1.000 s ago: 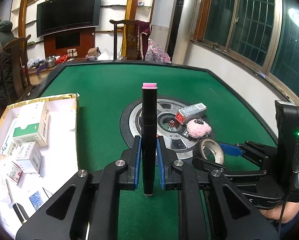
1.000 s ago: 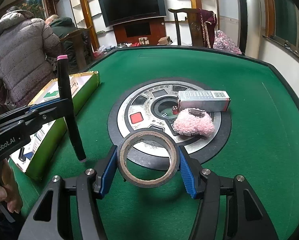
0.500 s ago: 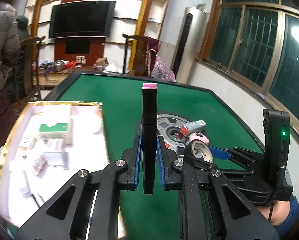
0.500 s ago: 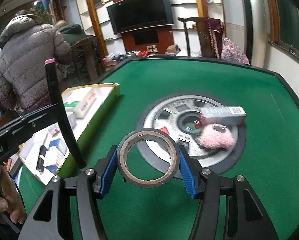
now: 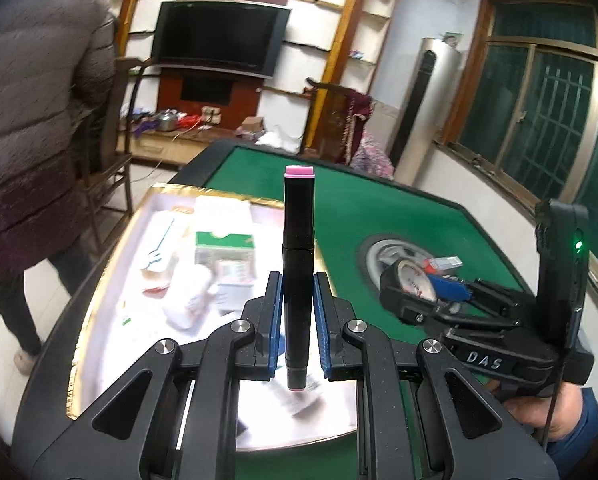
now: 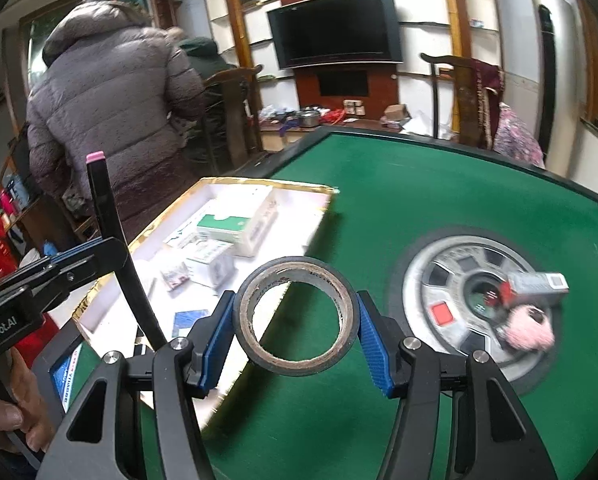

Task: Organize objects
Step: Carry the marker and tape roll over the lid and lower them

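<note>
A: Marker [image 5: 297, 280], black with pink caps, upright, pinched in the left gripper [image 5: 297, 322] over the gold-rimmed white tray [image 5: 111, 264].
B: Tape roll [image 6: 295, 316]?
A: Clamped between the right gripper [image 6: 295, 336] pads, above the tray's edge and the green table [image 6: 419, 200].
B: Leftovers?
A: Small box [image 6: 537, 283] and pink puff [image 6: 527, 328] on the centre disc [image 6: 451, 276].

Both grippers clamped, side by side

The left gripper [image 5: 297, 316] pinches a marker [image 5: 297, 256] upright; the right gripper [image 6: 297, 336] squeezes a tape roll [image 6: 297, 316], both angled downward.
</note>
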Demonstrator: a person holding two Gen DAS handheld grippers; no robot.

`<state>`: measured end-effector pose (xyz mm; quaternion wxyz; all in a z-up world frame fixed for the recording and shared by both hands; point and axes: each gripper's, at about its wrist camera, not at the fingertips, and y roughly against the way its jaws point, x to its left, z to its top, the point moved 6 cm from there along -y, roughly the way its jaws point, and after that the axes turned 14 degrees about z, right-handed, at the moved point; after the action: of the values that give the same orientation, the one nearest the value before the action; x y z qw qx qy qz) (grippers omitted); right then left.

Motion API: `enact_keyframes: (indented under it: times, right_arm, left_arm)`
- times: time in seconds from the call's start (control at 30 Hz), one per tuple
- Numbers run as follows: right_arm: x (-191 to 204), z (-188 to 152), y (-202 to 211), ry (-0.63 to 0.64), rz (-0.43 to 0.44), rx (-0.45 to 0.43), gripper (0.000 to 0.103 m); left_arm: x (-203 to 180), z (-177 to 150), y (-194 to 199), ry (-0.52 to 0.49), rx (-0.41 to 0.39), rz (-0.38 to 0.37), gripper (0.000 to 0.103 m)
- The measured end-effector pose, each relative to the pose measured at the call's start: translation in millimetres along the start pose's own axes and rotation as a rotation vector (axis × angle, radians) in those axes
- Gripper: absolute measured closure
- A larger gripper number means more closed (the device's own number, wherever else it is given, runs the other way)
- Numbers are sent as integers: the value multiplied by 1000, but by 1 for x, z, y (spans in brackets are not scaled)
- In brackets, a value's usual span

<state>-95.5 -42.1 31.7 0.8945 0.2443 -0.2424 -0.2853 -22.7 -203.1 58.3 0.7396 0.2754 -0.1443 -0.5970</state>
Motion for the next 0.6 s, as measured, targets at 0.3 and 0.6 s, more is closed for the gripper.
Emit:
enact_keyframes:
  times: [0.3,0.6]
  right_arm:
    - [21,7,-46,50,18,68,45]
    - [20,1,-72,57,18,127,45]
  left_arm:
    - [21,-10,-20,27,55,47,89]
    - [28,-22,-42,26,112,65,88]
